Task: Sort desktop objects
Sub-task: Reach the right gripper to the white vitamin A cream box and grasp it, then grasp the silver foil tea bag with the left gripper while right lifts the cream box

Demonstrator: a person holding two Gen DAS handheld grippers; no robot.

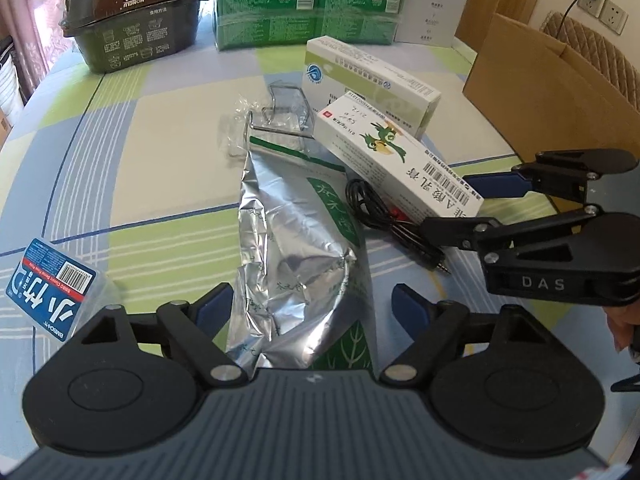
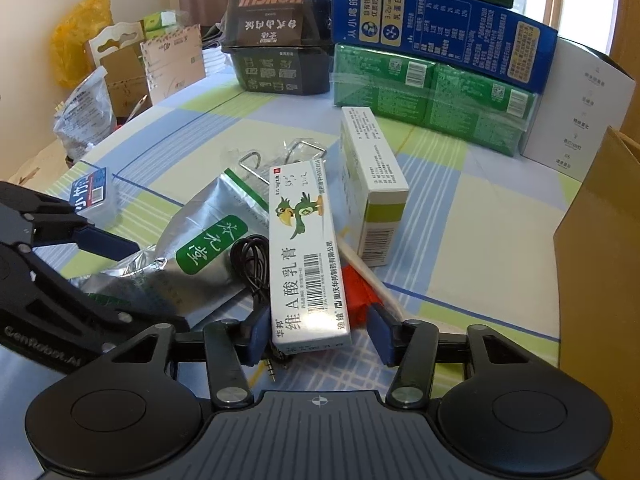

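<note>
A silver foil tea bag [image 1: 296,252] lies between the open fingers of my left gripper [image 1: 312,312]; it also shows in the right wrist view [image 2: 200,256]. A white ointment box with a green parrot [image 2: 306,256] lies with its near end between the open fingers of my right gripper [image 2: 318,336], not clamped. The same box [image 1: 400,160] and right gripper [image 1: 452,204] show in the left wrist view. A coiled black cable [image 1: 380,216] lies beside the box. A green-and-white medicine box [image 2: 370,184] stands behind. A metal clip in clear wrap [image 1: 276,120] lies farther back.
A small blue-labelled plastic box [image 1: 52,288] sits at the left. A dark food tub [image 1: 136,12], green packs [image 1: 308,16], a blue carton [image 2: 440,32] and a white box [image 2: 580,116] line the back. A cardboard box [image 1: 552,68] stands at the right. A red item with a white stick [image 2: 364,280] lies under the ointment box.
</note>
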